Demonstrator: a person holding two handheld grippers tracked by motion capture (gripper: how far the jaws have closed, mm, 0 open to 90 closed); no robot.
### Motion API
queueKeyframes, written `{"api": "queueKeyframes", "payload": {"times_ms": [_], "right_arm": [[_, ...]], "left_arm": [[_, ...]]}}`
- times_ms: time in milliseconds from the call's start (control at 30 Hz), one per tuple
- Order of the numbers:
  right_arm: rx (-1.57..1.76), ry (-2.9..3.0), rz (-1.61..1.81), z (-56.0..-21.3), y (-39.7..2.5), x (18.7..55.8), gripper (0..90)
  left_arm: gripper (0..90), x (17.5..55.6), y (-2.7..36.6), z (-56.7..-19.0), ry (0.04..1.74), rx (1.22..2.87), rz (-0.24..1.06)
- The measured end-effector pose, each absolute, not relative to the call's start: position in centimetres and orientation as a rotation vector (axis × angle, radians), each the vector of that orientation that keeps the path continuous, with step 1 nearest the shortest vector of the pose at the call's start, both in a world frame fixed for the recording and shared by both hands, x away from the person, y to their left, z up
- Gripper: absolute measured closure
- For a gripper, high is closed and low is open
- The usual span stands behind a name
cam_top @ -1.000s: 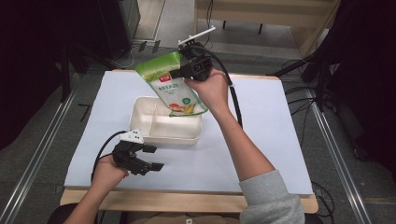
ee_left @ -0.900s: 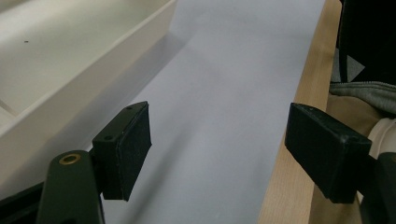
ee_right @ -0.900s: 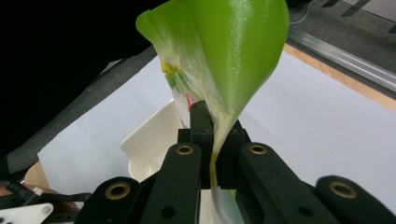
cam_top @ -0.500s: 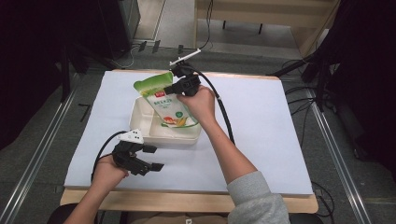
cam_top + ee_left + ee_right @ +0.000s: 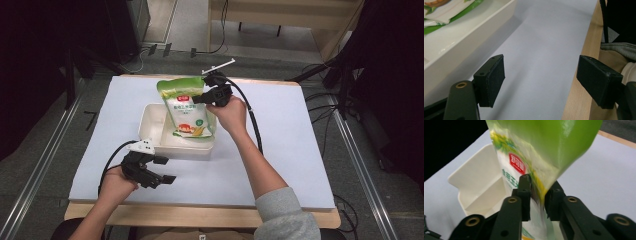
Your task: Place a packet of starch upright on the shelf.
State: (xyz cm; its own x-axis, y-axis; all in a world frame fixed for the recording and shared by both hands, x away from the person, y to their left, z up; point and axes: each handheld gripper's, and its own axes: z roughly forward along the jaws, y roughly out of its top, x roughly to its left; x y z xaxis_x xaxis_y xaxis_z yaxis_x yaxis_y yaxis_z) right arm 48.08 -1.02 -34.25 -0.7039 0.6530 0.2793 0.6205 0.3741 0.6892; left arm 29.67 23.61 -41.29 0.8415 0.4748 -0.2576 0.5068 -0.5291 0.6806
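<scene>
the right gripper point(image 5: 200, 98) pinches a green-and-white plastic food pouch point(image 5: 186, 107), lowering it into the white rectangular plastic tub point(image 5: 150, 125) at table centre. the left gripper point(image 5: 159, 170), jaws spread, rests at the tub's 7 o'clock. next move likely: settle the pouch flat, then release.

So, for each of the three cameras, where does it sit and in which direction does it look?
High view: above the person's side, looking forward and down on the table; both forearms, the left gripper and right gripper show.
Left gripper view: rides on the left gripper, looking between its open jaws along the table's near edge, the white tray beside it.
Right gripper view: rides on the right gripper, whose jaws pinch the green bag above the tray.
All three share the bag and tray.
</scene>
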Motion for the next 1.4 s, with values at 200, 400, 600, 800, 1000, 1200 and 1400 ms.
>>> {"api": "queueKeyframes", "payload": {"times_ms": [200, 400, 600, 800, 1000, 1200, 1400], "right_arm": [[1.123, 2.524, 1.268, -35.2, -2.3, 48.0, 62.0], [1.164, 2.503, 1.25, -35.8, -3.6, 48.0, 58.3], [1.158, 2.511, 1.305, -35.7, -4.3, 47.2, 52.9], [1.138, 2.535, 1.314, -35.8, -5.0, 46.1, 50.2], [1.106, 2.544, 1.323, -36.0, -5.9, 44.7, 47.8], [1.086, 2.553, 1.319, -36.3, -7.1, 43.3, 45.6], [1.06, 2.581, 1.302, -36.5, -8.3, 41.7, 44.7]], "left_arm": [[23.3, 29.7, 23.6, -41.3, 0.711, 2.229, -0.049], [23.3, 29.8, 23.5, -41.4, 0.71, 2.221, -0.054], [23.3, 29.8, 23.5, -41.4, 0.712, 2.224, -0.054], [23.3, 29.8, 23.5, -41.4, 0.713, 2.223, -0.057], [23.3, 29.8, 23.5, -41.5, 0.714, 2.219, -0.057], [23.3, 29.8, 23.5, -41.5, 0.723, 2.222, -0.057], [23.3, 29.8, 23.5, -41.4, 0.725, 2.221, -0.056]]}}
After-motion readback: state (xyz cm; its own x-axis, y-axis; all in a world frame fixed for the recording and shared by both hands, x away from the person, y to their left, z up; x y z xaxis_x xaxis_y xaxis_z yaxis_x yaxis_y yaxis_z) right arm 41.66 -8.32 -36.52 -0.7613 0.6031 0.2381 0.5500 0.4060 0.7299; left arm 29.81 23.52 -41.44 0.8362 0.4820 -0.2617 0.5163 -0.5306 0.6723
